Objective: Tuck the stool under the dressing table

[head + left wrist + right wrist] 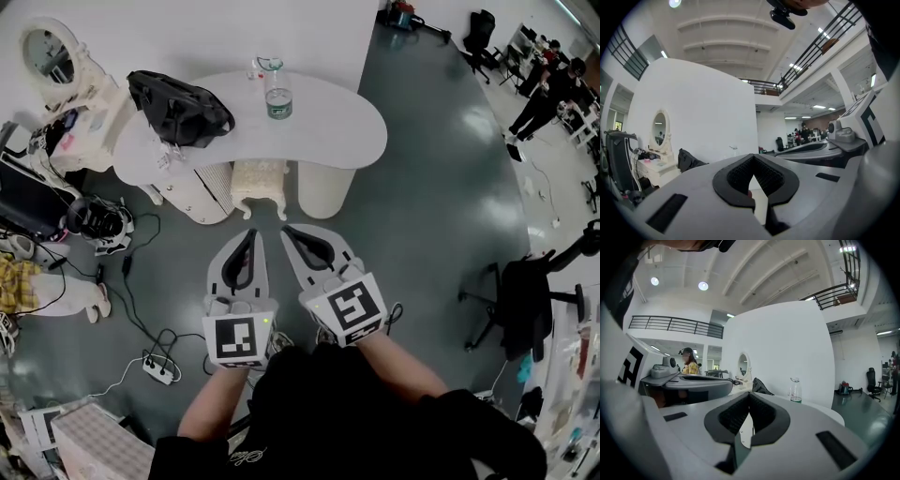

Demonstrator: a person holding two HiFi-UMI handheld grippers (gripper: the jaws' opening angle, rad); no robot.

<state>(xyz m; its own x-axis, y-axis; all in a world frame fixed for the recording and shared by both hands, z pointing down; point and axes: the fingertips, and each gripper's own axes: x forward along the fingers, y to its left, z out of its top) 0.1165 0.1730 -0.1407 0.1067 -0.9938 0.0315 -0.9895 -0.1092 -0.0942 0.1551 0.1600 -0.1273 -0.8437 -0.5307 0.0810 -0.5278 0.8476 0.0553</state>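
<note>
Most of the stool [258, 184] is hidden under the dressing table [356, 127]; only its near edge and legs can be seen. A black bag [178, 108] and a water bottle [278, 94] are set on top. The left gripper [250, 233] and right gripper [286, 230] are seen closed and empty, nearer than the stool.

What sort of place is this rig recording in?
Probably a big open lab or studio hall, not a home: the white kidney-shaped dressing table backs onto a freestanding white partition wall, black office chairs stand on the glossy grey floor, and a railed mezzanine runs overhead.
</note>
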